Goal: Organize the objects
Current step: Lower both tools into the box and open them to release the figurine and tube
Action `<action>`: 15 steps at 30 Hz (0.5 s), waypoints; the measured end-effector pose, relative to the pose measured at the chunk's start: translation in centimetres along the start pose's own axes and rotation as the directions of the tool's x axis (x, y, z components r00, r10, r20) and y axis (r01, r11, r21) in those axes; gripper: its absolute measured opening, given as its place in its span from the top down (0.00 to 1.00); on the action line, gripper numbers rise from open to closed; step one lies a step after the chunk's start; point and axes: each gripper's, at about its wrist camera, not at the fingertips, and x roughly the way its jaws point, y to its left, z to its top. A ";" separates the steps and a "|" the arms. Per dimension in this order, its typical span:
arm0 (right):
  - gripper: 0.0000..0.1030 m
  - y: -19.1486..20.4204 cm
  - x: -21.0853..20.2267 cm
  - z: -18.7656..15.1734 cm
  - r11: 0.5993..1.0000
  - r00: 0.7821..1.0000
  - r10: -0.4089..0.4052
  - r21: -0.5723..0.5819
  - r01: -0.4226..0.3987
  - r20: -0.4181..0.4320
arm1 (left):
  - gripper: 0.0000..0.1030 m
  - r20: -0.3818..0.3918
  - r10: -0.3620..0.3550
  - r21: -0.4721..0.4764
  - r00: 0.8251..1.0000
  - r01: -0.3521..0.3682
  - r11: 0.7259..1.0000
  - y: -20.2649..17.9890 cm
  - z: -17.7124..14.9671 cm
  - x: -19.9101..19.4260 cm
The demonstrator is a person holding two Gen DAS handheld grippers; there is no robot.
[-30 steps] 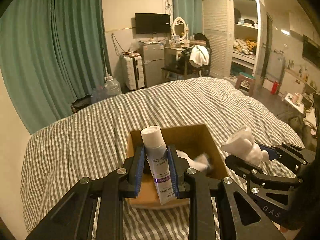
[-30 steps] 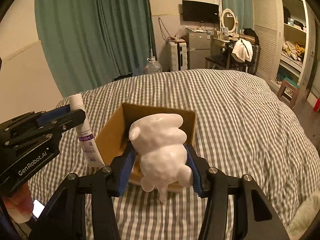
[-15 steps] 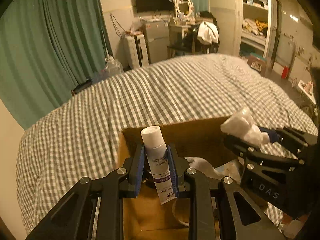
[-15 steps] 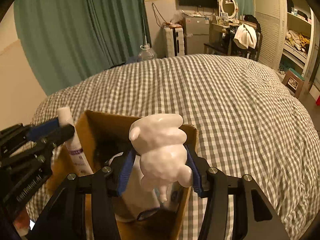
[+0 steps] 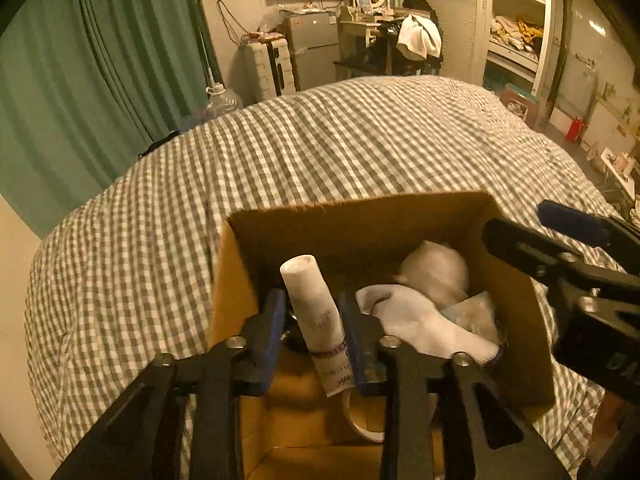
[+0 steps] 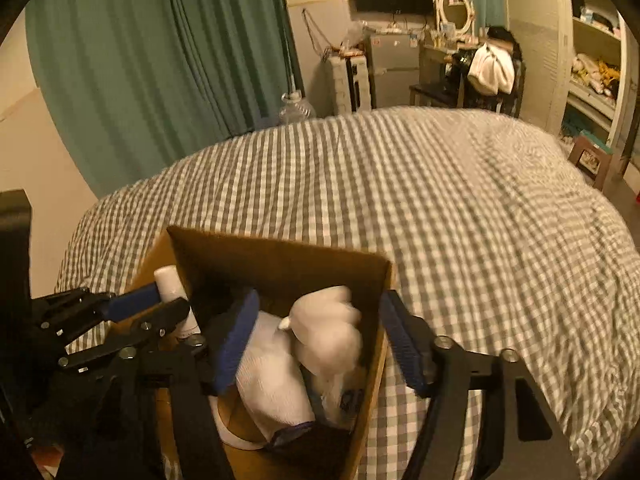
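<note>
Closest to us, our left gripper (image 5: 312, 320) is clamped on a white tube (image 5: 316, 312), its blue pads pressing both sides of the tube just above a purple band. The tube stands tilted, cap end up, within the open top of the cardboard box (image 5: 236, 280). Our right gripper (image 6: 320, 340) has its fingers spread wide apart and holds nothing; its left pad (image 6: 236, 340) is inside the box and its right pad sits just outside the box's right wall. Between them lies a white plush toy (image 6: 328, 336), resting in the box and free of both pads, though blur makes its outline soft.

Inside the box we also see a white sock (image 5: 420, 324) draped beside the toy, a pale packet with dark print (image 6: 344, 396) under them, and a curved white rim (image 5: 360, 420) low on the floor; we cannot tell what that is. The box sits on a grey-checked duvet (image 5: 320, 152). Beyond the bed hang green curtains (image 5: 80, 80).
</note>
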 end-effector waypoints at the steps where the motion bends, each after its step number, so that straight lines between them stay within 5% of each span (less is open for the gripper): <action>1: 0.28 0.0 -0.8 0.2 1.000 1.000 -0.003 0.008 0.002 0.015 | 0.40 0.013 0.004 -0.006 1.000 -0.004 1.000 0.1 0.0 -0.8; 2: 0.26 0.0 -1.3 0.5 1.000 1.000 -0.004 0.014 0.004 0.025 | 0.29 0.033 0.009 -0.015 0.999 -0.008 1.000 0.3 0.1 -1.9; 15: 0.19 1.2 -15.5 1.1 0.992 0.984 -0.122 -0.019 0.126 0.131 | 0.11 0.226 -0.008 -0.071 0.974 0.025 0.997 3.3 -0.7 -15.9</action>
